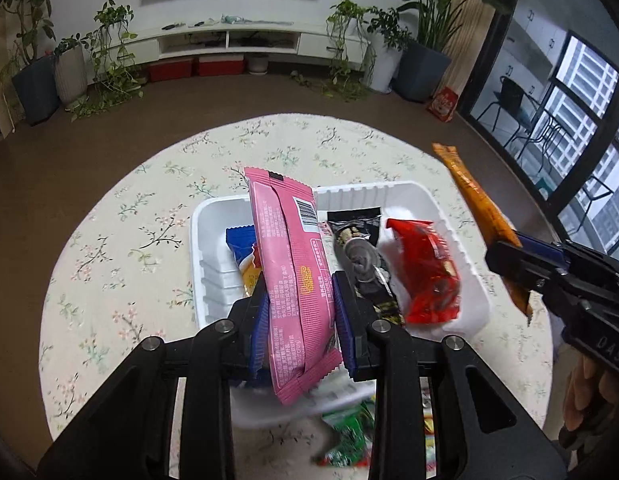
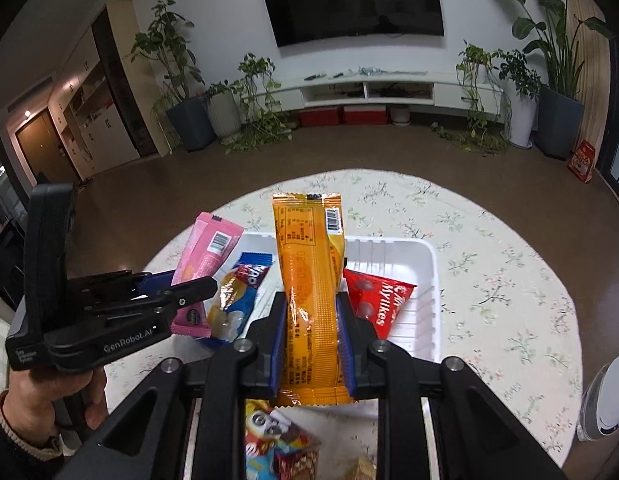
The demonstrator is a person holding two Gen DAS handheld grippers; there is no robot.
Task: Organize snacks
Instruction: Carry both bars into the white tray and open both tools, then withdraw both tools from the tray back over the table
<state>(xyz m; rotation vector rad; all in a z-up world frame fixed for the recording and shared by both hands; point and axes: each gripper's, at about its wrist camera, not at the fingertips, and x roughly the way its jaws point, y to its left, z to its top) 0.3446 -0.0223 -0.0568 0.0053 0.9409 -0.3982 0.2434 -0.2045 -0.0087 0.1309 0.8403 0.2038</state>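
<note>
Snacks: pink pack (image 1: 293, 280) clamped in left claw (image 1: 299, 312), orange pack (image 2: 311, 300) clamped in right claw (image 2: 311, 344). Both hanging over white tray (image 1: 389, 190) on bench (image 1: 121, 240), long axes running fwd, away from claws. Tray lying directly below/ahead; left claw sitting over left half, right over right half. Judging drop-in coming next.

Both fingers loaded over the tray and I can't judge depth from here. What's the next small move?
Probably lower the left gripper so the pink packet drops toward the white tray's free middle strip, then release. The orange packet hangs clamped in the right gripper above the tray too.
</note>
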